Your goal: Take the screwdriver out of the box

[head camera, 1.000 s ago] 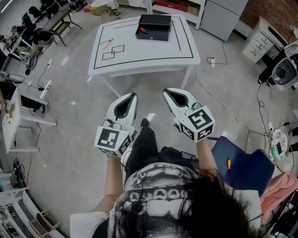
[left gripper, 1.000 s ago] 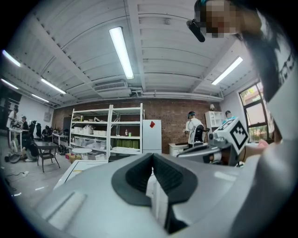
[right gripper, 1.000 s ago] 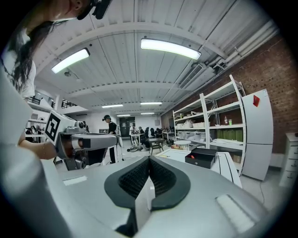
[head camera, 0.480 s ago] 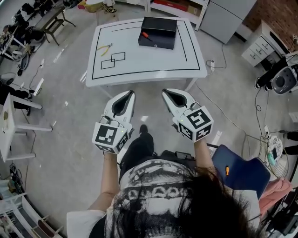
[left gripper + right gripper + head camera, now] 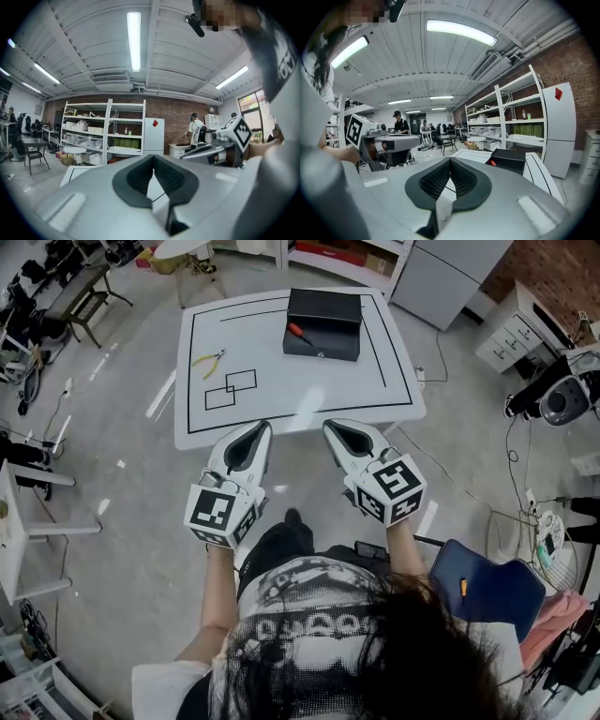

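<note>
A black box (image 5: pixel 323 322) stands at the far middle of the white table (image 5: pixel 281 399), and a red-handled screwdriver (image 5: pixel 299 333) lies on its top near the left end. The box (image 5: pixel 513 161) and the screwdriver's red handle (image 5: pixel 490 163) also show in the right gripper view. My left gripper (image 5: pixel 259 427) and right gripper (image 5: pixel 329 426) hover side by side over the table's near edge, well short of the box. Both are shut with nothing between the jaws, as seen on the left gripper (image 5: pixel 153 157) and on the right gripper (image 5: pixel 450 161).
Yellow-handled pliers (image 5: pixel 210 359) lie at the table's left side, above two small outlined rectangles (image 5: pixel 231 389). A blue chair (image 5: pixel 483 579) stands at my right. Desks and cables crowd the left; a cabinet (image 5: pixel 514 331) and equipment stand at the right. Shelves (image 5: pixel 103 131) rise behind the table.
The table and box have come closer and lower in the head view as the person walked forward. Both grippers now reach the table's near edge; they stay shut.
</note>
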